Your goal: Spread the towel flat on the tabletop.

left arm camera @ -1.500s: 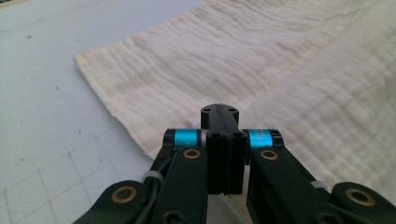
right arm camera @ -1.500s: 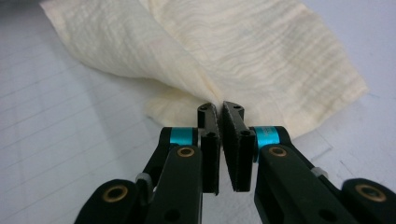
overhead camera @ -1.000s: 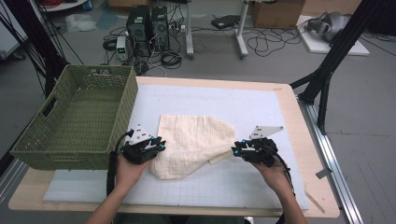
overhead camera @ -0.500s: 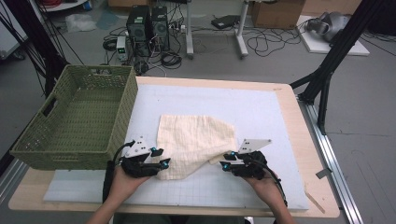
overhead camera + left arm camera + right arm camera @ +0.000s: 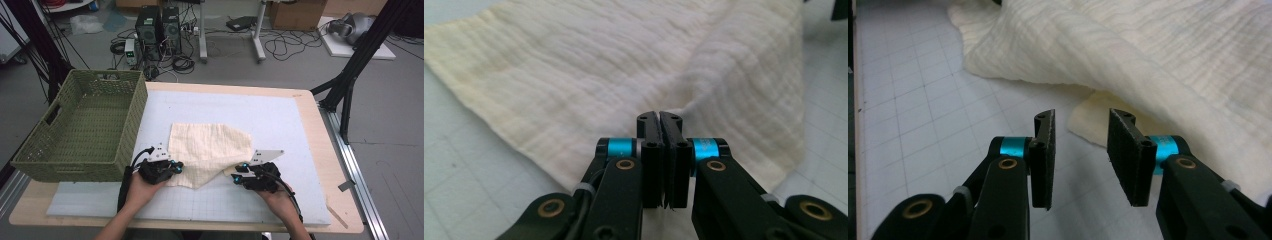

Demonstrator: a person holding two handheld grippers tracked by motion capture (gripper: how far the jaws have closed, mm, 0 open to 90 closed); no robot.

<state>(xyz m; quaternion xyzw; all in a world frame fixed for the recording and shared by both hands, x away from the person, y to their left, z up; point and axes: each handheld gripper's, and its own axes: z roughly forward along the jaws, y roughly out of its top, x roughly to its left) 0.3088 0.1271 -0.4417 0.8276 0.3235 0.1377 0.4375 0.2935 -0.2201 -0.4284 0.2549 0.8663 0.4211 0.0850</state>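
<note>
A cream, crinkled cloth (image 5: 210,147) lies partly folded in the middle of the white grid mat (image 5: 280,120). My left gripper (image 5: 176,167) is at the cloth's near-left edge. In the left gripper view its jaws are shut (image 5: 659,117) on a pinch of the cloth (image 5: 574,65), which puckers at their tips. My right gripper (image 5: 236,176) is at the near-right corner of the cloth. In the right gripper view it stands open (image 5: 1080,122), low over the mat. A loose cloth corner (image 5: 1088,117) lies just beyond the gap, under a raised fold (image 5: 1158,55).
A green woven basket (image 5: 80,167) stands at the left of the wooden table (image 5: 310,105), close to my left hand. Bare mat stretches behind and to the right of the cloth. Computers, cables and a black frame stand on the floor beyond.
Both grippers have come toward the near edge and closer together. The cloth's near edge has been drawn into a point between them.
</note>
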